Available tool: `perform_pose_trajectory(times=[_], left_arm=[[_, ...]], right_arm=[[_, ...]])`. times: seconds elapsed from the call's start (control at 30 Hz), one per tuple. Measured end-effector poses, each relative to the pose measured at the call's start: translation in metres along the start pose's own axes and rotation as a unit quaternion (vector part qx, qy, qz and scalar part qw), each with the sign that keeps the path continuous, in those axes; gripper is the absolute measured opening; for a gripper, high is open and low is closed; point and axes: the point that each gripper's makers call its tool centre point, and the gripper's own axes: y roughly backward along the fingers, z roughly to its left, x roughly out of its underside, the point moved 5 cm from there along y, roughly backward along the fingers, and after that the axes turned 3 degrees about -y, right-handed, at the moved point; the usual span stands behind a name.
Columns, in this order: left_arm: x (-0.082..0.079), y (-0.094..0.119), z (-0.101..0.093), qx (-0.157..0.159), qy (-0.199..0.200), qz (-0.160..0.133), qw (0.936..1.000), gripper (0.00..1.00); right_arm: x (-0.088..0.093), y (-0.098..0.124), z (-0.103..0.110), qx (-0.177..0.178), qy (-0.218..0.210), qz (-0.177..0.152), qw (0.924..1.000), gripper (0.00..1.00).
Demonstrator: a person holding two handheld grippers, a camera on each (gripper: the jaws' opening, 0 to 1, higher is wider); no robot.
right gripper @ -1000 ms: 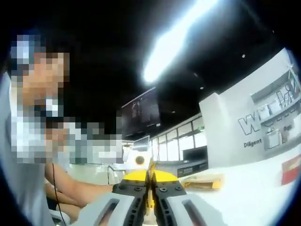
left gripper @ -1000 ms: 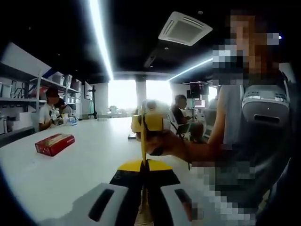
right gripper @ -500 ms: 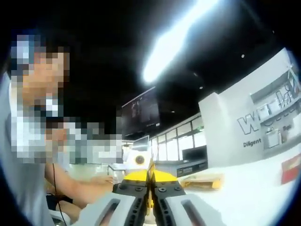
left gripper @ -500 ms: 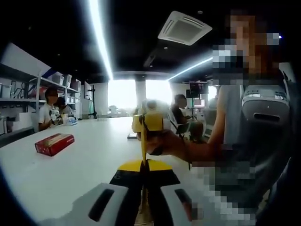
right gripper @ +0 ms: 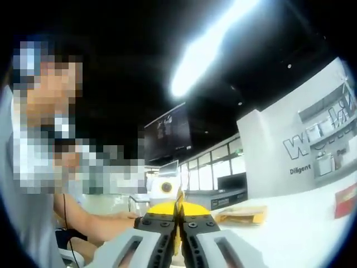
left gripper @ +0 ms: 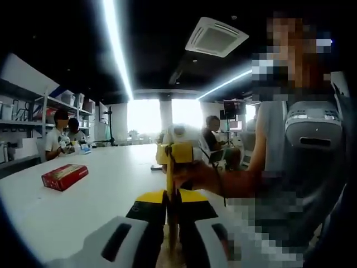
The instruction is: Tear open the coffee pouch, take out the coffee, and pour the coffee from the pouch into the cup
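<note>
A thin yellow coffee pouch (left gripper: 170,177) stands edge-on between both grippers, above the white table (left gripper: 106,190). My left gripper (left gripper: 172,196) is shut on its near edge in the left gripper view. Just beyond it, my right gripper (left gripper: 177,151) clamps the pouch's far edge, with a hand (left gripper: 195,176) behind it. In the right gripper view, the right gripper (right gripper: 178,210) is shut on the same yellow pouch (right gripper: 179,196), whose edge sticks up between the jaws. The left gripper (right gripper: 166,190) faces it closely from the other side.
A red box (left gripper: 64,176) lies on the table to the left. A flat brown packet (right gripper: 241,214) lies on the table to the right, and a red item (right gripper: 347,199) sits farther right. People sit by the shelves (left gripper: 61,137) and at the far end (left gripper: 215,139).
The left gripper view has shifted a little, so the room sits slightly differently in it. Both grippers keep their hold on the pouch; nothing else has visibly moved.
</note>
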Motion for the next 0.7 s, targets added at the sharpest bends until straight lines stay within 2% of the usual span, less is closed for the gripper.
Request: perform_pose_trajectory(times=[0.2,0.23,0.3,0.37,0.57,0.63,0.67,0.7], left_arm=[[-0.0015,-0.0005,-0.0013,0.0,-0.002,0.002,1.0,0.06],[-0.0021,0.0001,0.0005,-0.008,-0.008,0.001,0.9999,0.05],[-0.002,0.0008,-0.0012,-0.003,0.0,0.006,1.0,0.03],[-0.0025,0.0017,-0.0008,-0.011,-0.012,0.007,0.9998,0.03],[-0.0024,0.0041,-0.0002,-0.005,0.01,0.011,0.9999,0.03],[-0.0023,0.0039,0.0004,-0.005,0.006,0.006,1.0,0.04],[-0.0024,0.0035,0.0013,-0.008,-0.014,0.003,0.9999,0.05],[-0.0018,0.0034,0.0001,-0.006,-0.008,0.002,0.9999,0.06]], right_arm=[[0.0028,-0.0023,-0.0002,-0.002,0.0,0.004,1.0,0.02],[0.0026,-0.0024,0.0,-0.002,0.0,0.004,1.0,0.02],[0.0027,-0.0035,0.0001,-0.003,0.001,0.006,1.0,0.02],[0.0025,-0.0046,0.0001,-0.002,0.002,0.004,1.0,0.02],[0.0036,-0.0068,0.0009,-0.003,0.002,0.006,1.0,0.02],[0.0031,-0.0073,0.0015,-0.003,0.002,0.005,1.0,0.02],[0.0029,-0.0074,0.0012,-0.002,0.005,0.006,1.0,0.02],[0.0025,-0.0072,0.0009,-0.001,0.005,0.007,1.0,0.02]])
